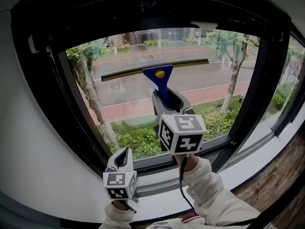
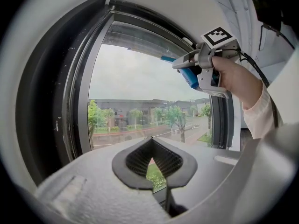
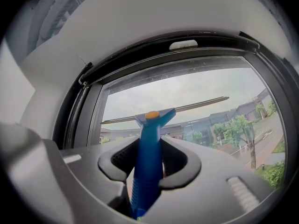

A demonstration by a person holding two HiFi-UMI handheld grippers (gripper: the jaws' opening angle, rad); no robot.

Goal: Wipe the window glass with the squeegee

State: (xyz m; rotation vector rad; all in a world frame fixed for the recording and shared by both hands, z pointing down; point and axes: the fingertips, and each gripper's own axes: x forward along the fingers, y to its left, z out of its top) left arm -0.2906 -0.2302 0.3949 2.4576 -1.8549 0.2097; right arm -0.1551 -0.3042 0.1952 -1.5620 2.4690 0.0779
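A blue squeegee (image 1: 161,82) with an orange knob is held upright by its handle in my right gripper (image 1: 167,104), which is shut on it. Its long blade (image 1: 155,69) lies across the upper part of the window glass (image 1: 128,99), tilted slightly up to the right. In the right gripper view the blue handle (image 3: 148,160) runs up between the jaws to the blade (image 3: 196,105). My left gripper (image 1: 123,160) hangs low by the sill, shut and holding nothing. In the left gripper view its closed jaws (image 2: 150,164) face the glass and the right gripper (image 2: 201,64) shows at upper right.
A thick black window frame (image 1: 62,104) rings the glass, with a white sill (image 1: 248,154) below and white wall to the left. A wooden floor (image 1: 281,175) shows at lower right. Outside are trees, a road and hedges.
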